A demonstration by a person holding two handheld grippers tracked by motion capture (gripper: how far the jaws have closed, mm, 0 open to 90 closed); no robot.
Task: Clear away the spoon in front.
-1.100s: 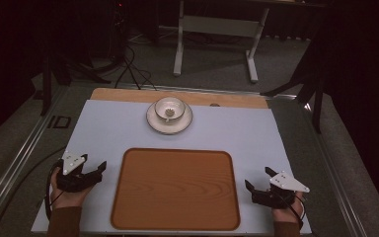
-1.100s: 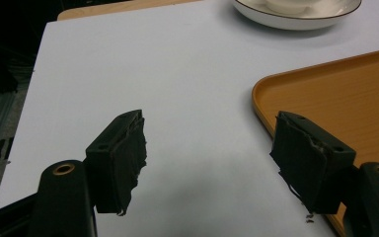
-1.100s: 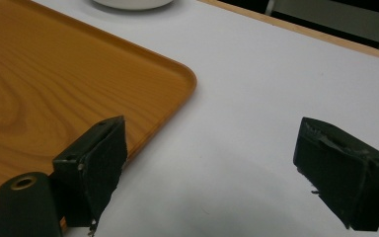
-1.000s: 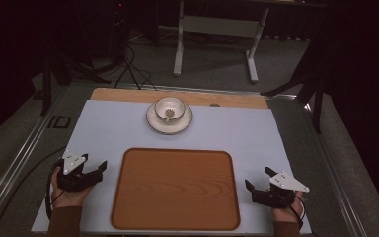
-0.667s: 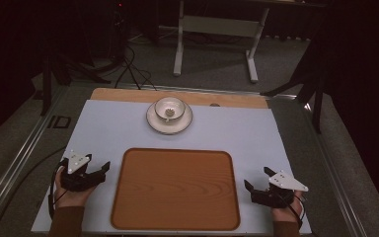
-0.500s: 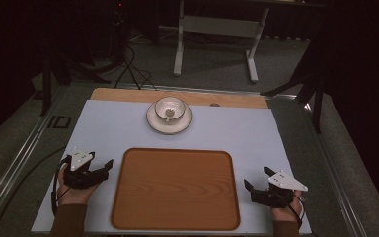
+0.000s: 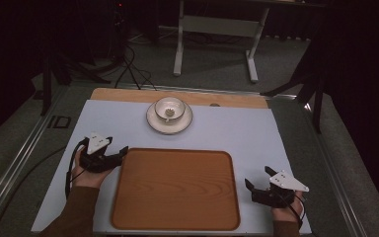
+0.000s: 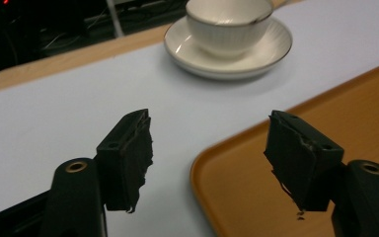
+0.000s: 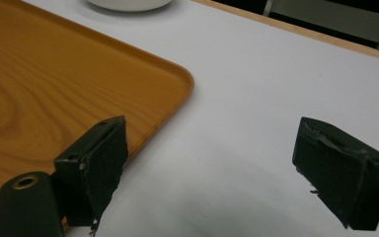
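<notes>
A wooden tray [image 7: 175, 190] lies flat at the front middle of the pale table. Behind it a white cup [image 7: 170, 108] stands on a white saucer [image 7: 154, 121]. My left gripper [image 7: 117, 153] is open at the tray's far left corner, one jaw over the table and the other over the tray rim [image 8: 237, 148], with the cup and saucer [image 8: 227, 44] ahead. My right gripper [image 7: 256, 180] is open just right of the tray, low on the table. Its jaws straddle bare table beside the tray's corner [image 9: 177, 79]. Nothing is held in either.
The table's wooden back edge [image 7: 128, 95] runs behind the saucer. Metal rails [image 7: 24, 148] flank the table on both sides. A white stand frame [image 7: 217, 29] and cables [image 7: 128, 69] are on the floor beyond.
My left gripper has moved forward and to the right, up to the tray's far left corner. The right gripper has barely shifted.
</notes>
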